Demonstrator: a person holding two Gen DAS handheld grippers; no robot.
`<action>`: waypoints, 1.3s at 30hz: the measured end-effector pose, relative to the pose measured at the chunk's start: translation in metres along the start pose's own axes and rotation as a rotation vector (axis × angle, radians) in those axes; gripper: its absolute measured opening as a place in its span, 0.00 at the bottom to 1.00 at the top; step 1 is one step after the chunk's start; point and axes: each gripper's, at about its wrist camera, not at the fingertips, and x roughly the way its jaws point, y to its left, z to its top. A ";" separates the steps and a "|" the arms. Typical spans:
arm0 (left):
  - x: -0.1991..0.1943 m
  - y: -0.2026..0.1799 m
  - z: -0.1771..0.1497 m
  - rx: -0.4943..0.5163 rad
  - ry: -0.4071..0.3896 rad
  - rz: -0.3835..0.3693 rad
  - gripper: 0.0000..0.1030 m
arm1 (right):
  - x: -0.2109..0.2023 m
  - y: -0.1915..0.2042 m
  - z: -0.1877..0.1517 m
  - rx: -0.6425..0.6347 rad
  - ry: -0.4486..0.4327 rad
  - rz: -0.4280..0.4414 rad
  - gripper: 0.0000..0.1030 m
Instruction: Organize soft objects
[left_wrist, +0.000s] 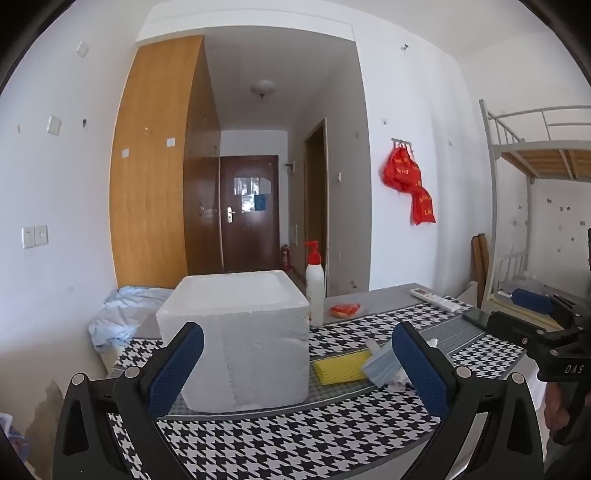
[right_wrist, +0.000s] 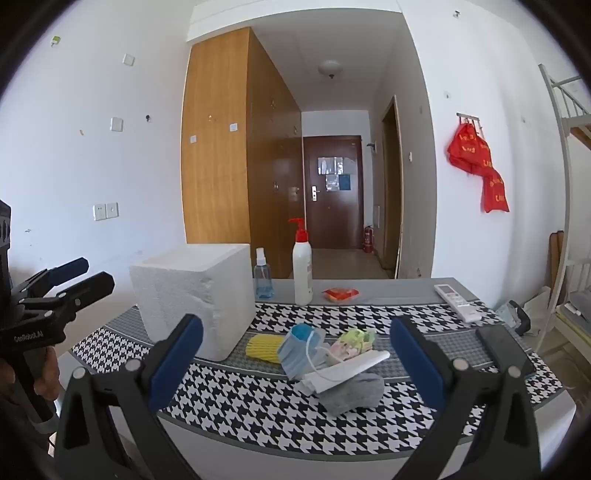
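White foam makes up the biggest thing on the table: an open-topped foam box (right_wrist: 192, 295) on the left part of the houndstooth cloth (right_wrist: 258, 413), one corner turned toward the right wrist camera. Its inside is hidden from both views.

Just right of the box lies the pile of soft things. The grey sock (right_wrist: 352, 393) sits nearest the front edge, its long axis running left to right, partly under a folded white sheet (right_wrist: 354, 365) that slants up to the right. A blue face mask (right_wrist: 301, 349) lies crumpled behind it, its ear loop trailing over the sheet. The yellow ribbed cloth (right_wrist: 264, 349) lies flat, touching the box's foot and half covered by the mask. A small pale green and pink item (right_wrist: 351, 341) is too bunched to make out.

The left gripper (left_wrist: 295, 363) hangs wide open in front of the box, holding nothing. The right gripper (right_wrist: 295, 365) is equally spread, empty, aimed at the pile.
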 end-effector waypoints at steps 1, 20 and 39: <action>0.000 -0.001 0.000 0.004 -0.001 -0.003 0.99 | 0.002 0.001 -0.003 0.000 0.000 -0.002 0.99; 0.003 -0.004 0.003 0.017 -0.002 -0.006 0.99 | 0.009 -0.002 -0.004 0.005 0.008 -0.017 0.99; 0.008 -0.002 0.003 0.006 0.007 0.003 0.99 | 0.013 -0.005 -0.004 0.009 0.013 -0.015 0.99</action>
